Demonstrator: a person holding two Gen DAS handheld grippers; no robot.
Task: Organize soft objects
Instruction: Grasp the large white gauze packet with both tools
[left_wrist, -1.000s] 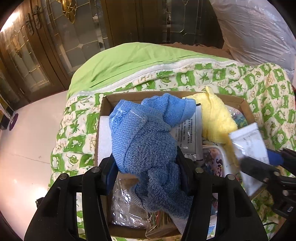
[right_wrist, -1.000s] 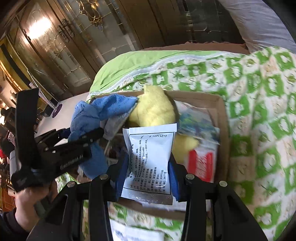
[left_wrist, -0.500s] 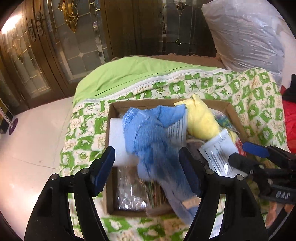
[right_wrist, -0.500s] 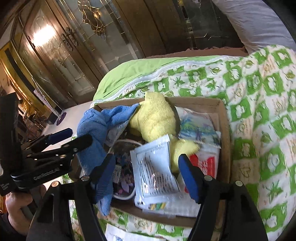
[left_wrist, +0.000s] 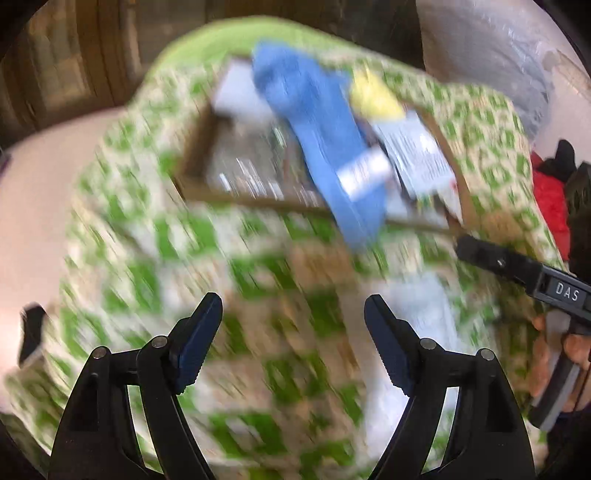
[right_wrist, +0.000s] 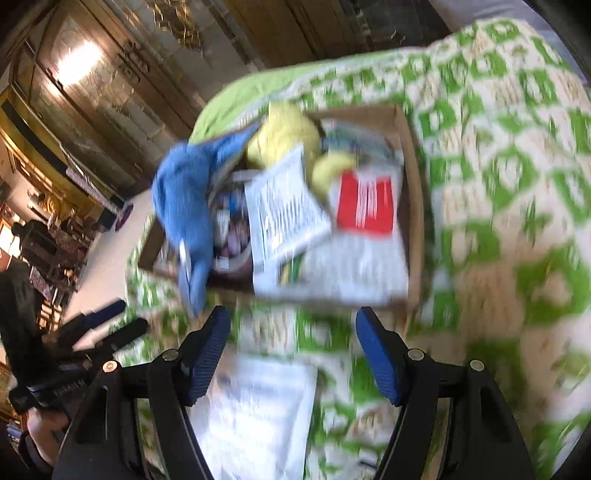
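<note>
A cardboard box (right_wrist: 413, 199) sits on a green-and-white patterned bedspread (right_wrist: 509, 155). A blue towel (left_wrist: 321, 136) lies in the box and hangs over its near edge; it also shows in the right wrist view (right_wrist: 184, 206). A yellow soft cloth (right_wrist: 284, 136) and a white printed sachet (right_wrist: 284, 210) lie in the box too. My left gripper (left_wrist: 293, 317) is open and empty, back from the box. My right gripper (right_wrist: 293, 325) is open and empty, just short of the box's near edge. Both views are motion-blurred.
A red-and-white packet (right_wrist: 365, 206) and other packets fill the box. A white packet (right_wrist: 258, 413) lies on the bedspread under my right gripper. Wooden glass-paned doors (right_wrist: 110, 85) stand behind. A large plastic-wrapped bundle (left_wrist: 487, 66) sits at the back right.
My left gripper let go of the blue towel and my right let go of the white sachet; both dropped into the box. Both grippers have pulled back from the box.
</note>
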